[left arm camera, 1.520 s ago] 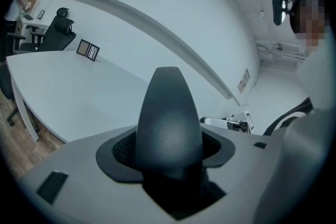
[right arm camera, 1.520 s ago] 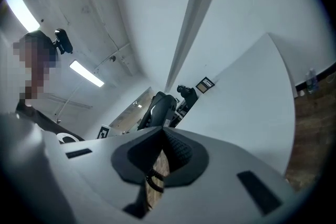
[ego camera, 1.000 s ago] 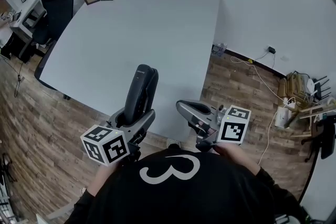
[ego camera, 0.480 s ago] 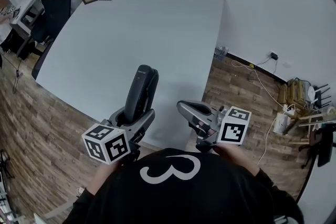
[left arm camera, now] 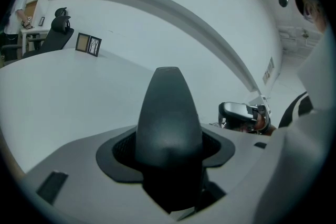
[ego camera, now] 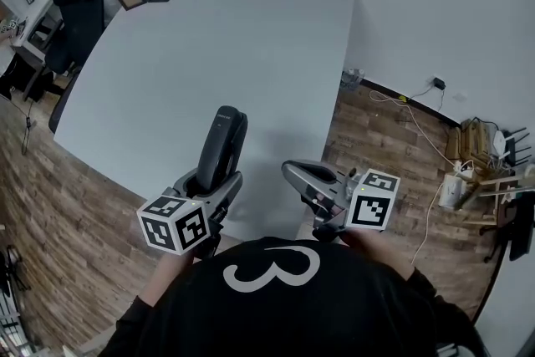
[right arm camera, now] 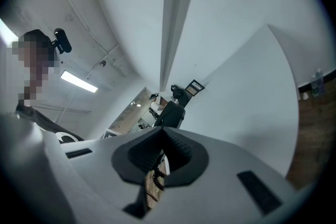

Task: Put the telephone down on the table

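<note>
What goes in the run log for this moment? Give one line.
left claw: grips telephone | telephone: held over table, not down | right claw: shut, empty

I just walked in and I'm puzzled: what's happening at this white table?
A person holds a gripper tool in each hand. The left gripper has its jaws closed on a dark telephone, which it holds over the near edge of the white table. The telephone is not yet set down. The right gripper is beside it, with its jaws shut and empty.
</note>
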`<move>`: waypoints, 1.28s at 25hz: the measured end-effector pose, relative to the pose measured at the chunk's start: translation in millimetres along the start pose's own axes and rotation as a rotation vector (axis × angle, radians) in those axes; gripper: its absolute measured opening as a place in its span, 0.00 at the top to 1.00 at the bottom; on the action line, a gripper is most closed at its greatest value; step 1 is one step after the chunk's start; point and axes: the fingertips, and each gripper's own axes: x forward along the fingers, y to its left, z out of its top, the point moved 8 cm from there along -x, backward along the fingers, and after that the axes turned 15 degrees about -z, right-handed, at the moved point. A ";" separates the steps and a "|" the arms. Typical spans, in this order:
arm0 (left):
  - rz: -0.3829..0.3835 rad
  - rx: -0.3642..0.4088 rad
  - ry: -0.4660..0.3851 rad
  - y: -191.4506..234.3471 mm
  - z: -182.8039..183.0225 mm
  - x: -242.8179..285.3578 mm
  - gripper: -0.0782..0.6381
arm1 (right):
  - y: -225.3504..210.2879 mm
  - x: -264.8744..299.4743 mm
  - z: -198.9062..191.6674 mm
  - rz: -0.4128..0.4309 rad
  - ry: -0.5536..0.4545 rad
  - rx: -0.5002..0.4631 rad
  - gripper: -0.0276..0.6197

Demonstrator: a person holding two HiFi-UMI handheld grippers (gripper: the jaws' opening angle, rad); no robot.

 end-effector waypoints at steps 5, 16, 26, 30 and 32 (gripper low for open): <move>0.013 -0.017 0.036 17.5 -3.5 14.2 0.49 | -8.4 -3.5 3.3 -0.021 -0.015 0.015 0.94; 0.024 -0.022 0.075 53.0 -2.8 51.6 0.49 | -28.0 -5.5 1.1 -0.067 -0.010 0.060 0.94; 0.101 0.021 0.115 85.0 -18.6 73.8 0.49 | -27.4 5.0 -1.2 -0.071 0.023 0.055 0.94; 0.145 0.062 0.150 92.1 -24.8 79.3 0.49 | -26.6 8.2 -2.3 -0.073 0.036 0.055 0.94; 0.161 0.082 0.170 95.4 -27.2 82.3 0.49 | -26.8 10.1 -2.8 -0.072 0.041 0.056 0.94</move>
